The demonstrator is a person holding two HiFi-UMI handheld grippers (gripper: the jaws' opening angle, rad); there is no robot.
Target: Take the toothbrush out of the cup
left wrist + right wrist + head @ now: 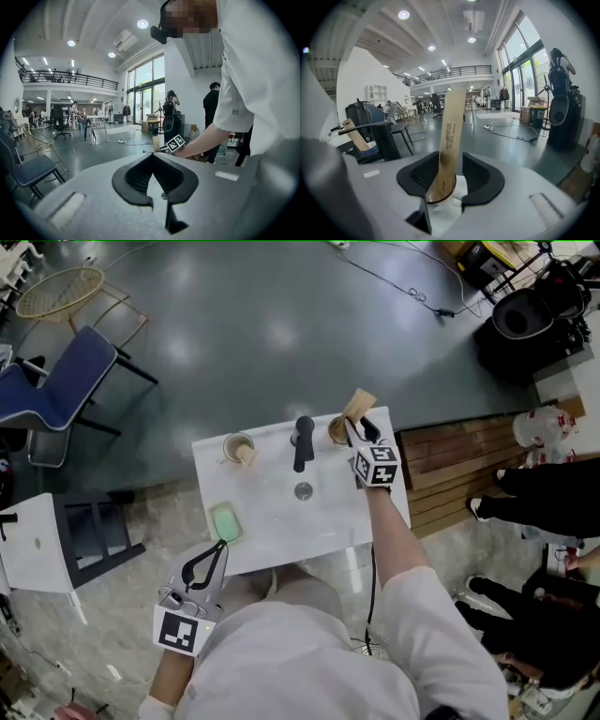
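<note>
A tan cup point(337, 431) stands at the back right of the white washstand point(272, 521). A toothbrush in a long tan paper pack point(358, 406) leans out of it. My right gripper point(362, 433) is at that cup. In the right gripper view the pack point(451, 131) rises from the cup's rim point(440, 193) between the wide-apart jaws of my right gripper point(451, 174), and the pads do not press on it. My left gripper point(214, 557) hovers at the washstand's front left, shut and empty, and shows the same way point(152, 171) in its own view.
A second cup point(236, 445) with a tan pack stands at the back left. A black tap point(303, 441) and a drain point(303, 490) sit in the middle, a green pad point(226, 521) at the front left. Blue chair point(56, 390) at left, wooden pallet point(459, 460) and people's legs point(539, 498) at right.
</note>
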